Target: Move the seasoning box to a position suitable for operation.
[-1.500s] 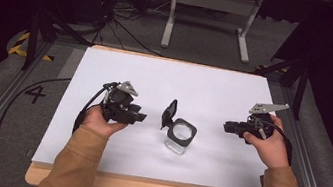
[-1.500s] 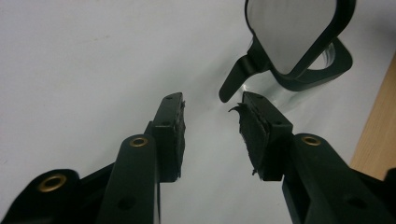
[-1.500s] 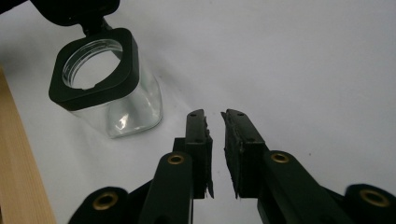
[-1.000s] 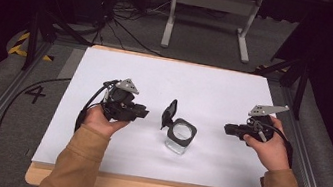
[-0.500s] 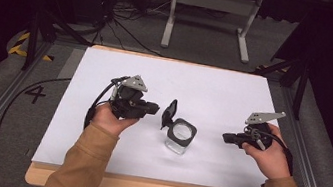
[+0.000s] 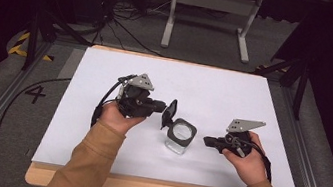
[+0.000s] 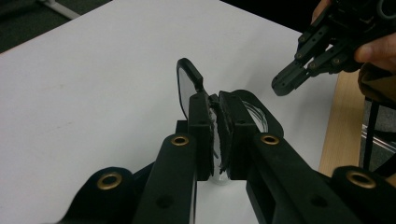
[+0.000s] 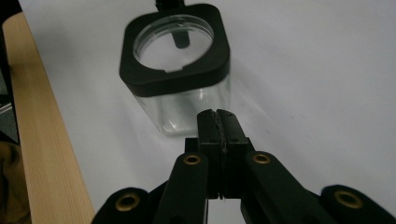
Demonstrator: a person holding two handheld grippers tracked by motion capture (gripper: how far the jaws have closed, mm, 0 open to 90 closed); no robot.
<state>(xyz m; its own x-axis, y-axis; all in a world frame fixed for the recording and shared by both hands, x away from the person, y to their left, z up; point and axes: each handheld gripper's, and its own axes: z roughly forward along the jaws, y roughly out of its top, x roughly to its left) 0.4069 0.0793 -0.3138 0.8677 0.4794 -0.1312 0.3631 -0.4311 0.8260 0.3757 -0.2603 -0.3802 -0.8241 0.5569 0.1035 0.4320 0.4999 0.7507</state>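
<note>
From above, a clear jar [image 6: 180,136] with a black square collar stands mid-sheet on the white table [image 6: 234,99], its hinged lid [image 6: 169,113] tipped up toward the left gripper [image 6: 157,106], while the right gripper [image 6: 207,141] lies just beside the jar. The left gripper view shows the left gripper's [image 7: 215,112] jaws, having just been closing, pinched on the lid's [image 7: 187,84] edge. In the right gripper view the right gripper's [image 8: 217,116] jaws sit pressed together, empty, close before the jar [image 8: 180,70].

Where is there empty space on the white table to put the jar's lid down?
The white mat is bare along its far edge and down its left side beyond the left gripper. The middle is crowded: the clear jar, its flipped-up lid and the right gripper sit close together.
</note>
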